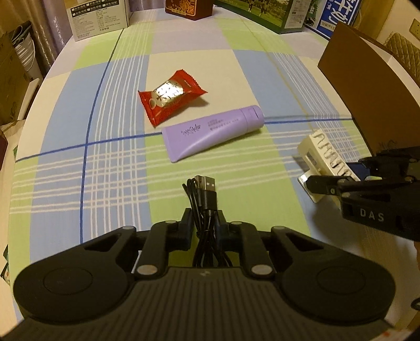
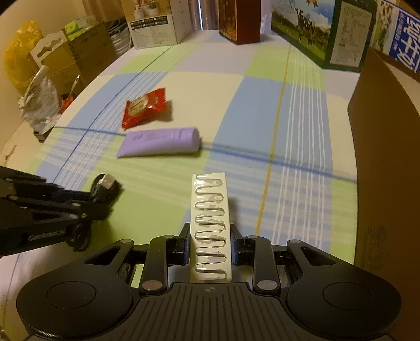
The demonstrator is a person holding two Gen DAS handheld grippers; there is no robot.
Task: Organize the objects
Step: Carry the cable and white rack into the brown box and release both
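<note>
plaid cloth (image 1: 118,162) in green, blue and cream over the worktop, warm indoor light. nearest, left tongs (image 1: 203,223) pressed together on a bundled black usb cable (image 1: 203,199), plug end poking forward past the fingertips, bundle held above the cloth. right tongs (image 2: 211,242) pinching a cream plastic strip of metal clips (image 2: 210,223), strip upright between the fingers and reaching forward of them; seen from the left wrist as a pale block (image 1: 324,157) at right edge, also off the cloth. the two tongs side by side, apart, not touching.

beyond, mid-worktop: purple tube (image 1: 212,132) lying flat, cap toward the right. just behind it, red snack packet (image 1: 172,97) with shiny gold label, corner close to the tube; contact unclear.

right side: brown cardboard box (image 1: 367,86), standing on the cloth.

far edge: row of printed cartons, including white box (image 1: 98,18), dark red box (image 1: 189,9), green milk carton with cow picture (image 2: 315,28).
</note>
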